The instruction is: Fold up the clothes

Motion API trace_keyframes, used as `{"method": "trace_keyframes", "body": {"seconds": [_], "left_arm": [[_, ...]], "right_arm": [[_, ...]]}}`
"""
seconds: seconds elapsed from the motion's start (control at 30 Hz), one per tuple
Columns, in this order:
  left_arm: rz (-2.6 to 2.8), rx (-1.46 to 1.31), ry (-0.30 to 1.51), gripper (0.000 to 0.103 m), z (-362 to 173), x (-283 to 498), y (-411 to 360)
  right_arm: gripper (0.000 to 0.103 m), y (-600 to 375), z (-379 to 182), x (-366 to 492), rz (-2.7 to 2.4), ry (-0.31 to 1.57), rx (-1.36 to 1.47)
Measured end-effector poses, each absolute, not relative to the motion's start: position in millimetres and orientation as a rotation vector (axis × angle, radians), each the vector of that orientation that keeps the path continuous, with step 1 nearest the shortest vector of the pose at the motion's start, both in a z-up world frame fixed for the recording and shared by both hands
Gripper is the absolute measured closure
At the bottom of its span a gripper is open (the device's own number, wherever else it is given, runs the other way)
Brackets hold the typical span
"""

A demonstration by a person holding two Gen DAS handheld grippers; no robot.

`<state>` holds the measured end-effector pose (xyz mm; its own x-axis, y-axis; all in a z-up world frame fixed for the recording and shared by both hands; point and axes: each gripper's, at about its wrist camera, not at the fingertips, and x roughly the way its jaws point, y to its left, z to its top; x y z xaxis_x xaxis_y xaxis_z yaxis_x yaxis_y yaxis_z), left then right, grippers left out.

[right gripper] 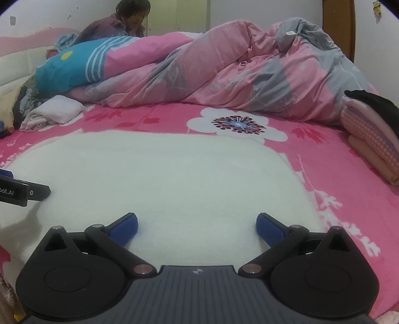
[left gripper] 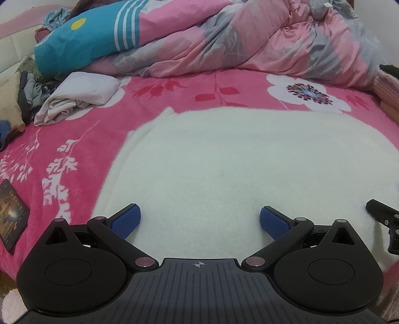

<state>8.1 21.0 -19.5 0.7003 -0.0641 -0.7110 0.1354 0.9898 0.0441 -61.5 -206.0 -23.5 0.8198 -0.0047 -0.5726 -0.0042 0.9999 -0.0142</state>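
A cream fleece garment (left gripper: 224, 162) lies flat on the pink flowered bed cover (left gripper: 82, 139), folded into a broad slab. My left gripper (left gripper: 200, 220) hovers over its near edge, open, with nothing between the blue pads (left gripper: 126, 220). In the right wrist view the same cream garment (right gripper: 169, 179) fills the middle. My right gripper (right gripper: 197, 228) stands open wide above its near edge, blue pads (right gripper: 124, 229) apart and empty. Part of the left gripper (right gripper: 22, 192) shows at the left edge of that view.
A rumpled pink and grey quilt (left gripper: 249, 44) and a teal pillow (left gripper: 82, 37) lie along the far side. A folded white cloth (left gripper: 79, 94) sits at the left, a dark phone (left gripper: 12, 214) near the left edge. Folded pink clothes (right gripper: 369, 139) are stacked at the right. A person (right gripper: 119, 22) sits at the back.
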Motion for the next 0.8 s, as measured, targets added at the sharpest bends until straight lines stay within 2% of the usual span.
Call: {"method": "trace_keyframes", "body": {"seconds": [0.13, 0.43, 0.53, 0.57, 0.6, 0.67, 0.73, 0.77, 0.8], "left_arm": [[-0.109, 0.096, 0.79, 0.0, -19.2, 8.0, 20.4], [-0.098, 0.096, 0.799, 0.0, -19.1, 9.6, 19.9], [-0.096, 0.095, 0.803, 0.0, -18.8, 10.2, 19.6], [-0.096, 0.095, 0.803, 0.0, -18.7, 10.2, 19.8], [-0.096, 0.094, 0.804, 0.0, -18.7, 10.2, 19.9], [-0.096, 0.092, 0.806, 0.0, -18.6, 10.4, 20.1], [-0.097, 0.09, 0.805, 0.0, -18.6, 10.3, 20.2], [-0.097, 0.088, 0.804, 0.0, -18.7, 10.2, 20.4], [-0.098, 0.087, 0.802, 0.0, -18.8, 10.1, 20.7]], "right_arm": [[0.0, -209.6, -18.9, -63.0, 0.028, 0.612, -0.018], [0.0, -189.3, 10.0, -65.8, 0.06, 0.436, -0.142], [0.006, -181.0, 9.4, -56.5, 0.08, 0.424, -0.177], [0.012, -178.9, 7.8, -52.6, 0.084, 0.428, -0.184], [0.024, -176.8, 6.1, -48.6, 0.088, 0.432, -0.191], [0.033, -174.1, 1.6, -40.9, 0.094, 0.445, -0.196], [0.047, -173.6, -4.5, -34.1, 0.103, 0.465, -0.184], [0.059, -173.3, -7.6, -30.9, 0.104, 0.473, -0.181], [0.064, -173.0, -10.6, -27.5, 0.104, 0.482, -0.177]]}}
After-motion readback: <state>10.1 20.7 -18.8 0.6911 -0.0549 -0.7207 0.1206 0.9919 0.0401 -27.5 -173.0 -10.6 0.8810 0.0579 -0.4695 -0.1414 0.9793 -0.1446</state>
